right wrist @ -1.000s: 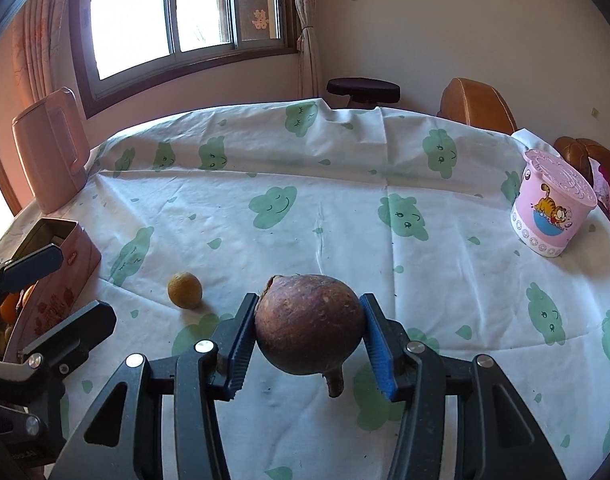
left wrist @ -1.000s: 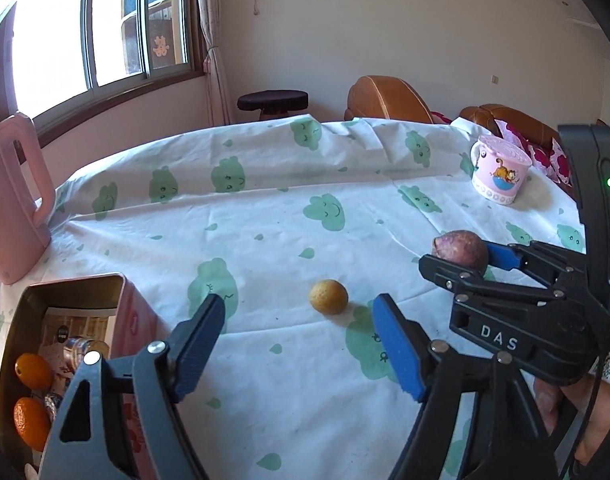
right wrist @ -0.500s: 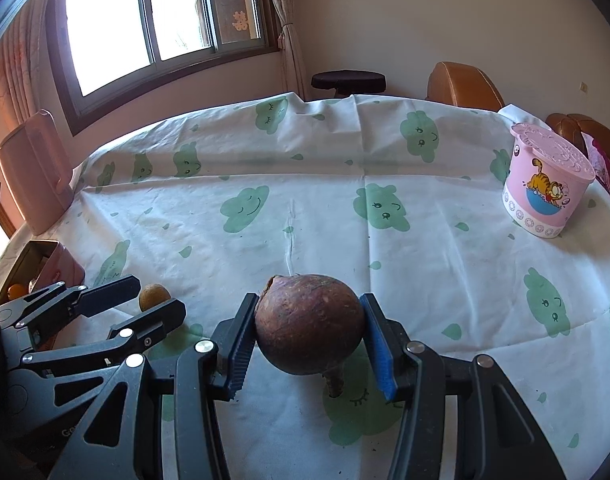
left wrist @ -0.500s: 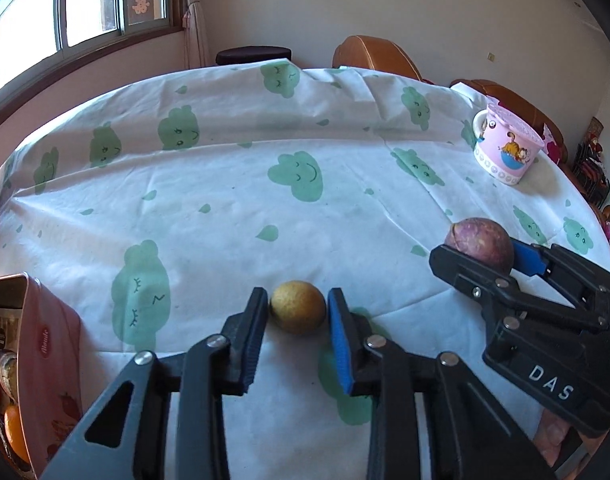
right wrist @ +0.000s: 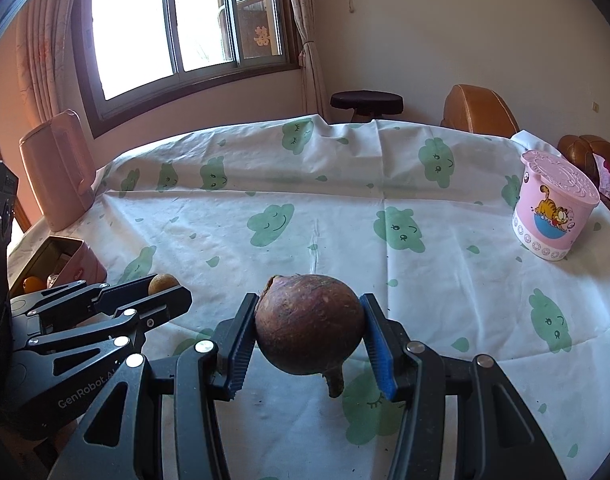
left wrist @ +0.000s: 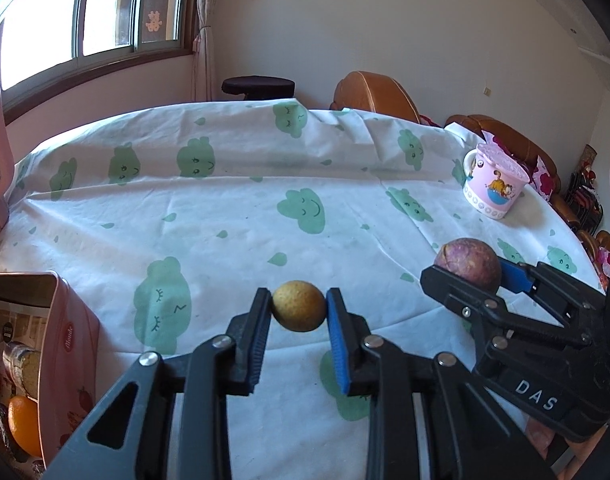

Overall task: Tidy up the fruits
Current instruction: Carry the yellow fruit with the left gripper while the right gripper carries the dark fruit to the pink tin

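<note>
Cloud-printed tablecloth (left wrist: 225, 216) under us, with a fruit clamped in each of our two grippers.

We hold the small yellow fruit (left wrist: 299, 306) in our left gripper (left wrist: 299, 308), its two pads pressed against the fruit's sides, lifted a little above the cloth. We hold the round purple-brown fruit (right wrist: 309, 325) in our right gripper (right wrist: 309, 330), pinched at its widest part with its stub pointing down. Seen from the left wrist, the right gripper (left wrist: 471, 270) sits just to the right of ours, a little farther forward. At our left, near the table edge, stands the open pink tin (left wrist: 71, 332) with oranges (left wrist: 23, 424) inside, close beside our left gripper. Well apart, at the far right of the table, stands the lidded pink cartoon cup (right wrist: 553, 208).
</note>
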Demonstrator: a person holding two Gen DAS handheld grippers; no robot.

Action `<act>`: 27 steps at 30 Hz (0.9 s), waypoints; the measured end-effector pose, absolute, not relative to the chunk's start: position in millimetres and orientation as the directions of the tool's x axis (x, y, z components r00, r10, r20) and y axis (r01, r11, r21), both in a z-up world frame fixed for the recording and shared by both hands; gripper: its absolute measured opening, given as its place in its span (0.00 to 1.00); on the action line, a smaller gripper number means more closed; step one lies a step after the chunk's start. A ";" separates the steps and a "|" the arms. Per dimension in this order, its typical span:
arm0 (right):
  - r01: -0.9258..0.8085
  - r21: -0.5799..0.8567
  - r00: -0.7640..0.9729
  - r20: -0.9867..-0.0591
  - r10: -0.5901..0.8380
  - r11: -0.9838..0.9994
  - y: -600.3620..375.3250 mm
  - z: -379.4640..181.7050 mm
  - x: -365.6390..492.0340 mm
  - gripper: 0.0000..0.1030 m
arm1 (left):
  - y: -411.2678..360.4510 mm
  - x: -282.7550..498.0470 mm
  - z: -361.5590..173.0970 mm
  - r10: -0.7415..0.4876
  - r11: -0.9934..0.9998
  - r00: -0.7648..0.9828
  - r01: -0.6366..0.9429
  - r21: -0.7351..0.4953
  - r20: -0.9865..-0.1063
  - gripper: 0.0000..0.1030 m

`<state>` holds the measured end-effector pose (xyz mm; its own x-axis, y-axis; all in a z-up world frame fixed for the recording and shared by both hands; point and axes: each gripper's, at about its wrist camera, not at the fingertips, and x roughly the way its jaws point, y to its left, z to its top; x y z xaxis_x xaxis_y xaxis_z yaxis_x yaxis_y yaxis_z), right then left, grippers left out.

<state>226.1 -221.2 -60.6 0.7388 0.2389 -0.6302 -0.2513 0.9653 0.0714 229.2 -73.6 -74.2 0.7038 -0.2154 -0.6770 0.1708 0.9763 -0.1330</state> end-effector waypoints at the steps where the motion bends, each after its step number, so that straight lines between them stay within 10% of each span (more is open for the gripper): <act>1: -0.252 0.067 0.743 -0.626 0.237 0.965 -220.9 -60.0 225.5 0.51 | -73.8 228.3 -73.4 -0.217 0.976 0.707 0.174 -0.132 -0.673 0.28; 27: -0.272 0.054 0.829 -0.494 0.262 0.961 -224.7 -43.5 201.4 0.51 | -75.4 200.0 -54.8 -0.167 0.985 0.818 0.160 -0.062 -0.551 0.28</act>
